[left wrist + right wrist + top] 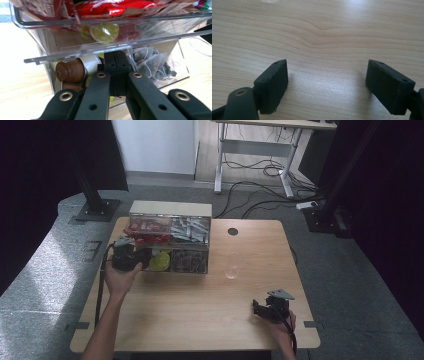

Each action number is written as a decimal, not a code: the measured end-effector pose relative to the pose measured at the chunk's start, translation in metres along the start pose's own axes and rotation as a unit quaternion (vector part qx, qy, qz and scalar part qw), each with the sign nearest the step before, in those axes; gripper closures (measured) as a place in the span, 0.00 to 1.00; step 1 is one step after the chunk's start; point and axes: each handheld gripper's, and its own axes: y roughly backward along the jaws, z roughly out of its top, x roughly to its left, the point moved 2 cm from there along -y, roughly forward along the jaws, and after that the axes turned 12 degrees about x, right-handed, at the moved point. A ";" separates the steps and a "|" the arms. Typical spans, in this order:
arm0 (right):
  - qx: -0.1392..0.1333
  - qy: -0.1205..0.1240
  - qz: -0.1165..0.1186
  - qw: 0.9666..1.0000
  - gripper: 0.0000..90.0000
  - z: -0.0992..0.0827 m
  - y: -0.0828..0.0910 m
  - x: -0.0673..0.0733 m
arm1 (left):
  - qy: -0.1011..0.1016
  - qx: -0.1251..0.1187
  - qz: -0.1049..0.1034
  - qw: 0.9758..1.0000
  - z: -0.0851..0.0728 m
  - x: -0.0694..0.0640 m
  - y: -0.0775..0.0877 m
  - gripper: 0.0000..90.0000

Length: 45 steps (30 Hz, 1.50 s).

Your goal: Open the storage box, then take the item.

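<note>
Evidently early in the job. The left gripper [131, 254] sat at the front of the clear organizer [168, 240] on the table [200, 315], jaws pressed together just under the front rail of the upper tray [75, 51]. Whether they pinched a drawer front or simply rested shut there could not be told. Nothing had been lifted out; by my judgement, opening the lower section or taking something from it remained.

The right gripper [325, 85] waited near the table's front right corner, jaws spread over bare wood, holding nothing.

Contents: upper tray held red packets [112, 7] and grey sachets [190, 228]; a yellow-green capsule [104, 32] lay beneath. Lower left compartment held brown capsules [70, 71]; lower right, pyramid tea bags [150, 62]. An empty glass [232, 267] stood just right of the organizer.
</note>
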 end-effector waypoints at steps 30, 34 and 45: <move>-0.100 0.010 0.080 0.992 0.38 0.028 0.047 0.035 | -0.005 0.001 -0.005 1.000 0.000 -0.001 -0.004 1.00; -0.119 0.028 0.088 0.989 0.41 0.042 0.057 0.050 | -0.007 0.002 -0.007 1.000 0.000 -0.001 -0.005 1.00; -0.137 0.087 0.111 0.980 0.48 0.087 0.066 0.094 | -0.009 0.004 -0.009 1.000 0.000 -0.003 -0.006 1.00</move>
